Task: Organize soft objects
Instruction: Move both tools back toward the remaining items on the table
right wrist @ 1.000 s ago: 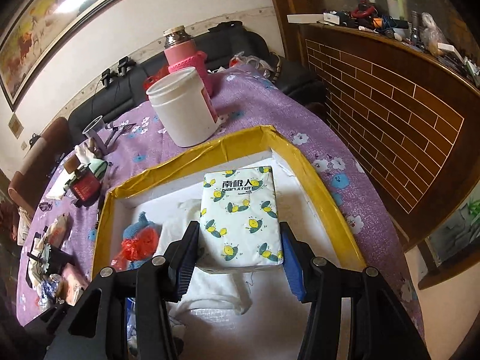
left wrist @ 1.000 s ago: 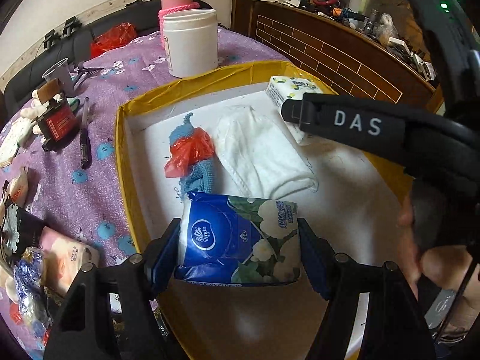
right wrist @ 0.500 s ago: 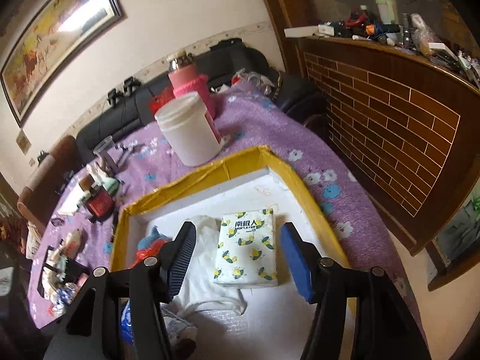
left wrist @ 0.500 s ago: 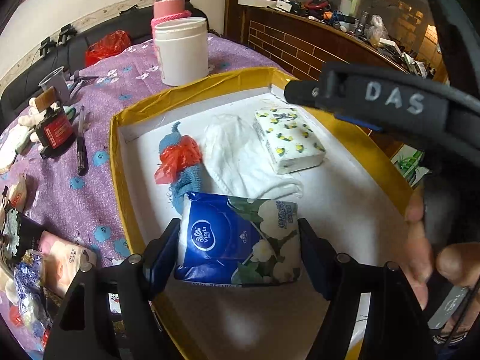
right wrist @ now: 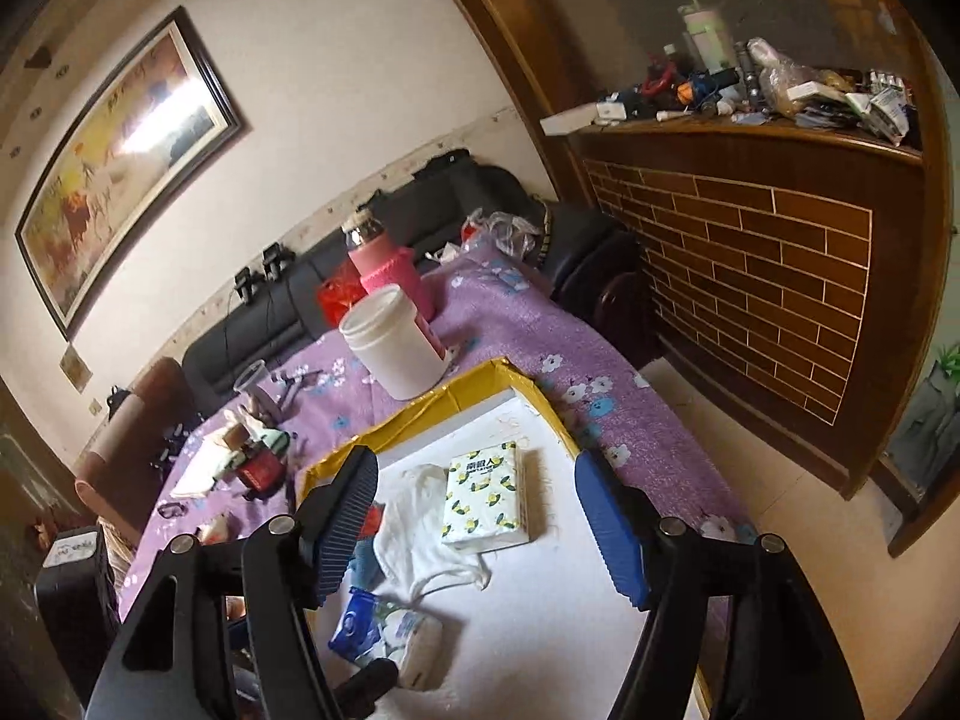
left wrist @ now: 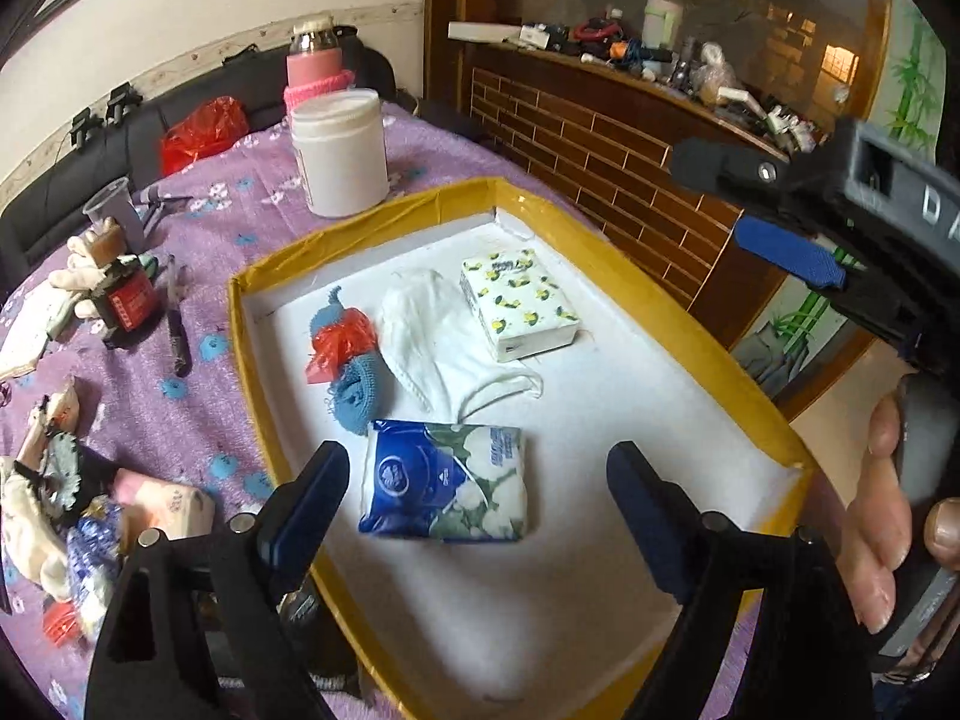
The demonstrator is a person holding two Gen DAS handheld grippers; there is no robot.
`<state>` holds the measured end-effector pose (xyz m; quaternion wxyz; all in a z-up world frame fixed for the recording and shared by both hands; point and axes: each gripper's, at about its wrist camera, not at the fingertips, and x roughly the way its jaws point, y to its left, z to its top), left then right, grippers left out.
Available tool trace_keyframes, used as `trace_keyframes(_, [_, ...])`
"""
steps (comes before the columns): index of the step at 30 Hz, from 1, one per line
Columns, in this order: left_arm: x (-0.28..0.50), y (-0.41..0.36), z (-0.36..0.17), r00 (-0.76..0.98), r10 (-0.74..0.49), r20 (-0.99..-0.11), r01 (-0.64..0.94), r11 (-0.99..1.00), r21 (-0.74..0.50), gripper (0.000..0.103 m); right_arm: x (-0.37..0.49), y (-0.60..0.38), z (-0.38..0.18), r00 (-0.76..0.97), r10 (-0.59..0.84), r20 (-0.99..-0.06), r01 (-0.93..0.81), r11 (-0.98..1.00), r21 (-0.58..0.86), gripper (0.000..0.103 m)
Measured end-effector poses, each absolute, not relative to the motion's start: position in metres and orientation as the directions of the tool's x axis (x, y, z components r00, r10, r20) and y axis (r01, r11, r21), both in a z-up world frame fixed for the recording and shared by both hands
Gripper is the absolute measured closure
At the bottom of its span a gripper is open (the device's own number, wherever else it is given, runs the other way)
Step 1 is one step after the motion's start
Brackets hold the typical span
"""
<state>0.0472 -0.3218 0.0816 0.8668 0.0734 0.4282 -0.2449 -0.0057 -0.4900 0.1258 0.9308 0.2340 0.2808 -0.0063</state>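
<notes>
A yellow-rimmed tray [left wrist: 672, 312] with a white floor holds a blue tissue pack [left wrist: 445, 485], a white cloth [left wrist: 447, 339], a yellow-print tissue pack [left wrist: 519, 303] and a blue knit piece with red plastic [left wrist: 343, 354]. My left gripper [left wrist: 477, 504] is open, its jaws apart on either side of the blue pack, which lies on the tray floor. My right gripper [right wrist: 477, 516] is open and empty, raised above the yellow-print pack [right wrist: 487, 501]. The blue pack [right wrist: 384, 630] and white cloth [right wrist: 420, 525] show in the right wrist view too.
A white jar [left wrist: 339, 153] and a pink bottle [left wrist: 315, 63] stand behind the tray on the purple cloth. Pens, a cup and small items lie at the left [left wrist: 120, 300]. More packets lie at the near left [left wrist: 168, 507]. A brick-pattern counter [right wrist: 750, 258] is at the right.
Both grippers opened. The left one let go of the blue tissue pack in the tray and the right one let go of the yellow-print pack, then both drew back and up.
</notes>
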Motion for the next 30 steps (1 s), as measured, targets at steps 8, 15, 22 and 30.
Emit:
trace_keyframes(8, [0.023, -0.287, 0.094, 0.509, -0.396, -0.765, 0.477, 0.869, -0.132, 0.016, -0.029, -0.476, 0.117, 0.839, 0.191, -0.509, 0.101, 0.865, 0.492, 0.028])
trace_keyframes(15, [-0.007, -0.241, 0.097, 0.531, -0.4, -0.747, 0.453, 0.879, -0.148, 0.016, -0.037, -0.438, 0.116, 0.825, 0.262, -0.5, 0.03, 0.864, 0.502, 0.028])
trace_keyframes(22, [-0.029, -0.168, 0.091, 0.585, -0.374, -0.719, 0.353, 0.916, -0.188, 0.016, -0.032, -0.368, 0.117, 0.772, 0.371, -0.515, -0.112, 0.878, 0.465, 0.028])
trace_keyframes(30, [-0.037, -0.062, 0.061, 0.614, -0.265, -0.744, 0.145, 0.964, -0.223, 0.016, -0.022, -0.279, 0.089, 0.624, 0.531, -0.573, -0.282, 0.837, 0.469, 0.027])
